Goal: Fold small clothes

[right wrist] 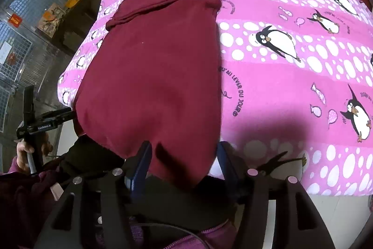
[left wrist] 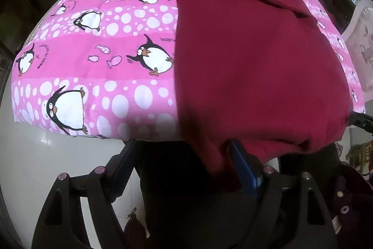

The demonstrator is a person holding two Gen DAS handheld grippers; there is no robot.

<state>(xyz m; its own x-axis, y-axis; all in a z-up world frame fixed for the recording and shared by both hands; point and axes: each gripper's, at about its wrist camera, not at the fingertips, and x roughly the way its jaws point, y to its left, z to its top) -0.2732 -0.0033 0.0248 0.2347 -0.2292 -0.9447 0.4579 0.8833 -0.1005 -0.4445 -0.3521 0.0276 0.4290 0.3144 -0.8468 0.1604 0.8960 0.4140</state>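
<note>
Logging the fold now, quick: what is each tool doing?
Left tool: open, maroon garment hem draped on one finger.
Right tool: open, hem between fingers.

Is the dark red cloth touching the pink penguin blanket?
Touching. In the right wrist view the dark red folded cloth lies flat on the pink penguin-print blanket, with no gap along its edges. The left wrist view shows the same.

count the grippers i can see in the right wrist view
2: the right gripper at the bottom, jaws apart with the maroon garment hem between them; the left gripper at the far left edge, held by a hand.
</note>
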